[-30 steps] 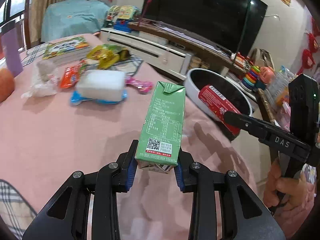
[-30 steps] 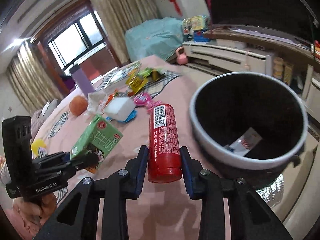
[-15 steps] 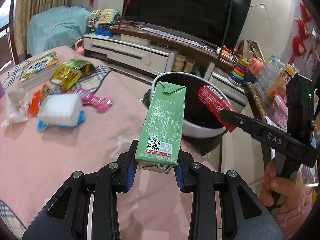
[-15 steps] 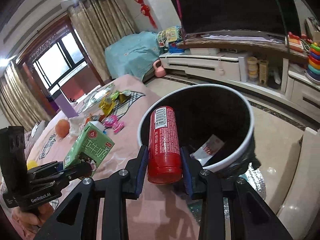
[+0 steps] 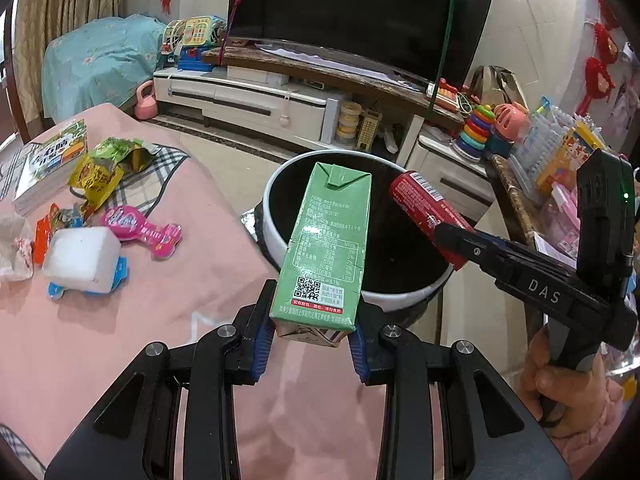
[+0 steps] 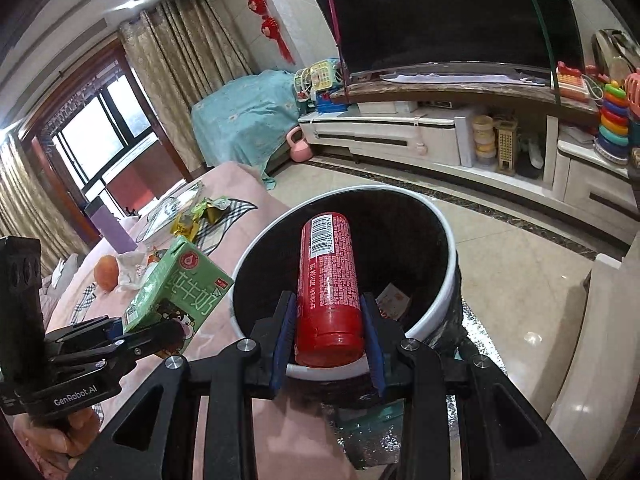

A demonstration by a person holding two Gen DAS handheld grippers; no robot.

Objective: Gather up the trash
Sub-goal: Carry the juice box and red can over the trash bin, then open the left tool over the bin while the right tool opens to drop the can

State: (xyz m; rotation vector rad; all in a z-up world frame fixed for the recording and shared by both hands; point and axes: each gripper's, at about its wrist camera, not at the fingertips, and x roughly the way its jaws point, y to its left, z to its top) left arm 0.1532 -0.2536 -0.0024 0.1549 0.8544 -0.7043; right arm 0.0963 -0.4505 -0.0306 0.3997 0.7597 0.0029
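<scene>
Over by the TV stand, the biggest thing is the curved TV [image 6: 452, 16] itself, sitting on a long white cabinet [image 6: 384, 136] with toys piled at both ends. Next down in size is the table [image 5: 80, 344] with the pink cloth, and right at its edge stands the trash bin [image 6: 450, 256], white rim, black inside. You can see a small red and white wrapper [image 6: 394, 300] lying at the bottom of it, and that's about all I can make out in there.

Both hands are loaded. The left gripper [image 5: 312, 340] is clamped on the base of a green milk carton [image 5: 326, 248], held upright near the bin's rim, on the table side. The right gripper [image 6: 329, 344] is squeezing a red can [image 6: 328, 292] by its bottom end, with the can pointing out over the bin opening, not inside yet.

Back on the table there's more stuff: a book [image 5: 48, 164], a yellow-green snack bag [image 5: 102, 168] torn open, a white sponge block [image 5: 82, 258] on a blue wrapper, a pink candy packet [image 5: 140, 232], and an orange [image 6: 106, 272] farther back.
</scene>
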